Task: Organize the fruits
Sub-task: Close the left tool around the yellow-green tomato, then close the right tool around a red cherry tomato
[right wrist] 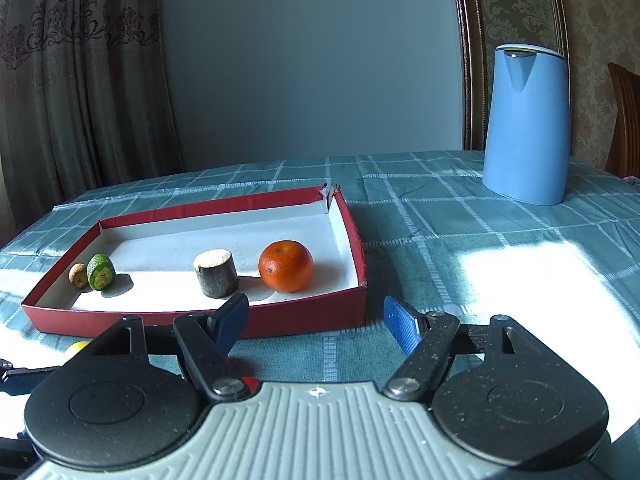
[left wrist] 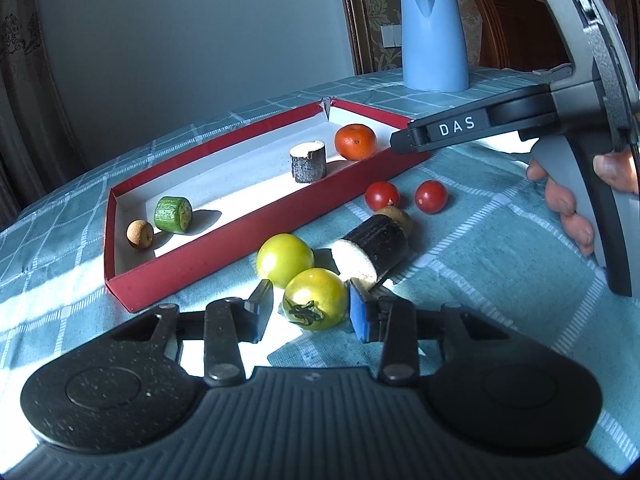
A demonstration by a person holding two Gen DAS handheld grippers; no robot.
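Observation:
A red box (left wrist: 224, 256) with a white floor holds an orange (left wrist: 355, 141), a dark cut stump (left wrist: 307, 161), a green cut piece (left wrist: 173, 214) and a small brown fruit (left wrist: 140, 234). In front of it on the cloth lie two yellow-green tomatoes (left wrist: 285, 259), two red tomatoes (left wrist: 430, 197), a dark cut cylinder (left wrist: 372, 254) and a brown fruit (left wrist: 398, 218). My left gripper (left wrist: 310, 312) is open with its jaws either side of the nearer yellow-green tomato (left wrist: 316, 298). My right gripper (right wrist: 316, 320) is open and empty just before the box's (right wrist: 200, 316) front wall.
A blue kettle (right wrist: 526, 124) stands at the back right on the checked teal tablecloth (right wrist: 460, 240). A wooden chair (left wrist: 516, 28) is behind the table. The right gripper's body (left wrist: 580, 120) and the hand on it fill the right side of the left wrist view.

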